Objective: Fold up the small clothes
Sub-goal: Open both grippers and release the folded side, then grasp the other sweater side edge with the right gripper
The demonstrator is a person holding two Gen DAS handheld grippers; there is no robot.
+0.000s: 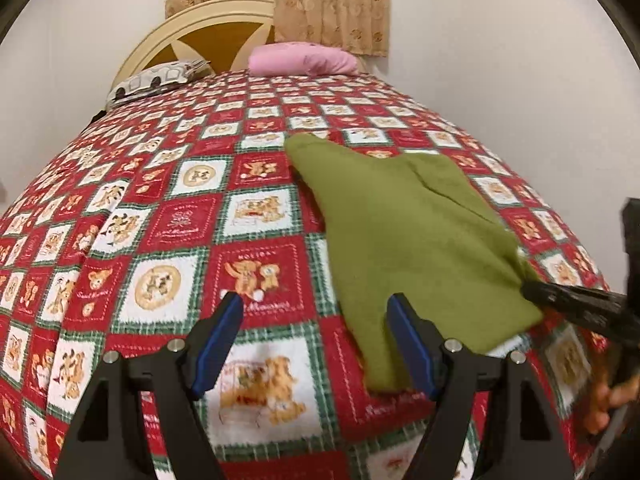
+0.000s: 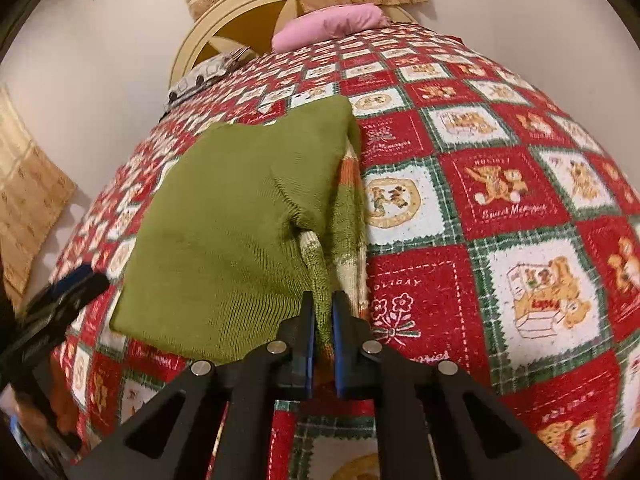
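Green sweater (image 2: 224, 236), striped underside perhaps, only in right wrist view.

A bed (image 1: 168, 216) with a red teddy-bear quilt fills the room. A cream headboard (image 1: 208, 24) stands against plain pale walls (image 1: 500, 52), beige curtains (image 1: 332, 4) hanging behind a pink pillow (image 1: 302, 59).

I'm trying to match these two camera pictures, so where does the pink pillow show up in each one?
Left wrist view: the pink pillow lies top centre, at the head of the bed.
Right wrist view: the pink pillow lies top centre, tilted.
Shared landmark: the green sweater lies on the bedspread.
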